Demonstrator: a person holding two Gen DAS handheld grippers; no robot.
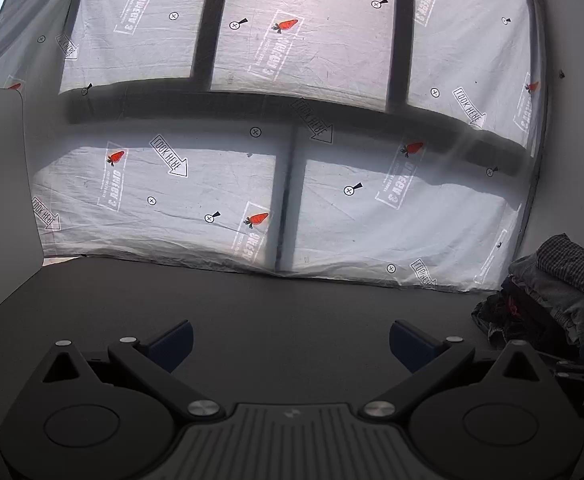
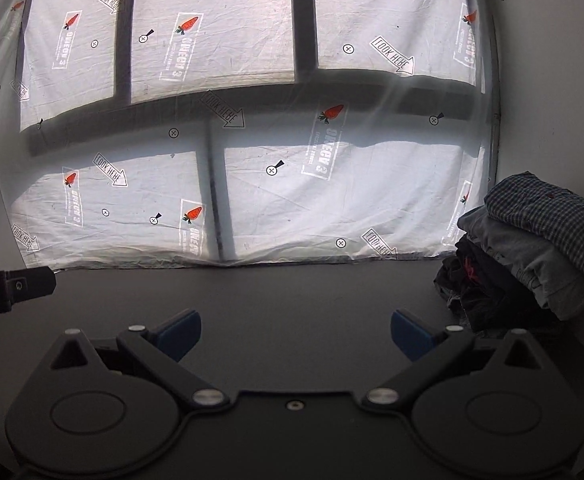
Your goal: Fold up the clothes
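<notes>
Left wrist view. The left gripper is held level, low over the dark table, pointing at the sheet hung over the window. Its blue-padded fingers stand wide apart with only bare tabletop between them; nothing is held. The clothes lie in a pile at the far right of the table against the wall, a checked shirt on top, grey and dark garments beneath. Part of a second black device shows at the right edge, below the pile. A pale flat panel stands at the left edge.

Right wrist view. The right gripper has the same level pose, also facing the sheet, jaws equally wide and empty over the table. Here the pile is seen more fully: the checked shirt on a folded grey garment, with crumpled dark cloth showing a small red mark at the pile's left foot. The pile lies ahead and right of the right-hand finger, apart from it. A black bar-shaped piece reaches in from the left edge, which the other view lacks
</notes>
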